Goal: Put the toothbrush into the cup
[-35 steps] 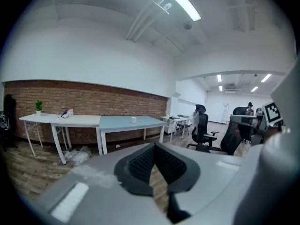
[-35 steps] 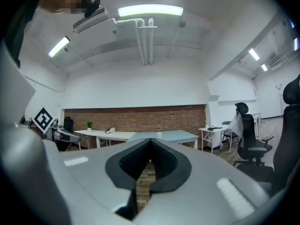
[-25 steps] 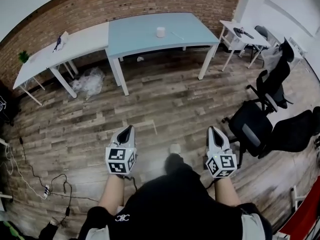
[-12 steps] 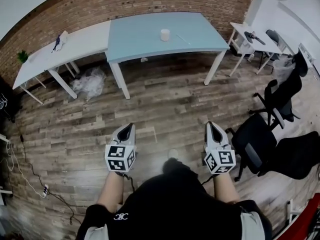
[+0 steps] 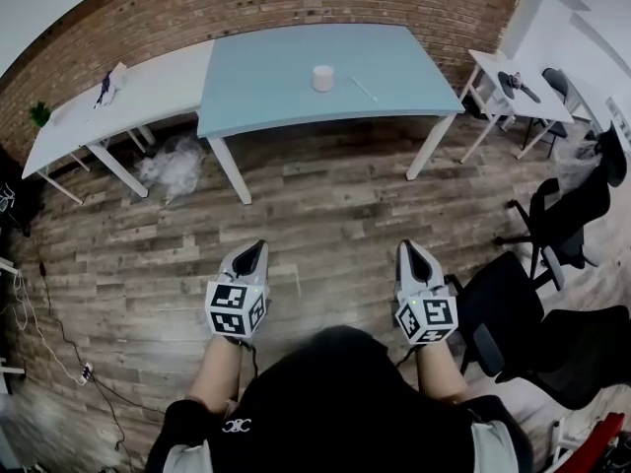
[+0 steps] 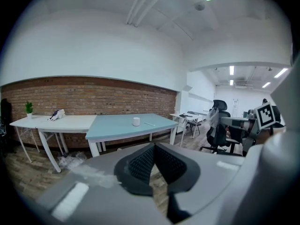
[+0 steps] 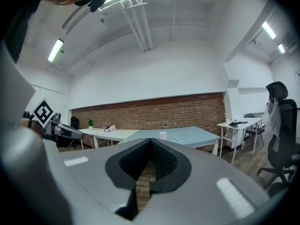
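Observation:
A white cup stands on the light blue table by the brick wall, with a thin white toothbrush lying just to its right. Both show small and far in the left gripper view, cup and toothbrush, and in the right gripper view, cup and toothbrush. My left gripper and right gripper are held side by side over the wooden floor, well short of the table. Both are shut with nothing between their jaws.
A white table with a small plant adjoins the blue one on the left, crumpled plastic beneath it. Black office chairs and a small white desk stand to the right. Cables trail on the left floor.
Both grippers have travelled forward across the floor with the person, so the blue table, cup and toothbrush look nearer and larger. The jaws stayed shut.

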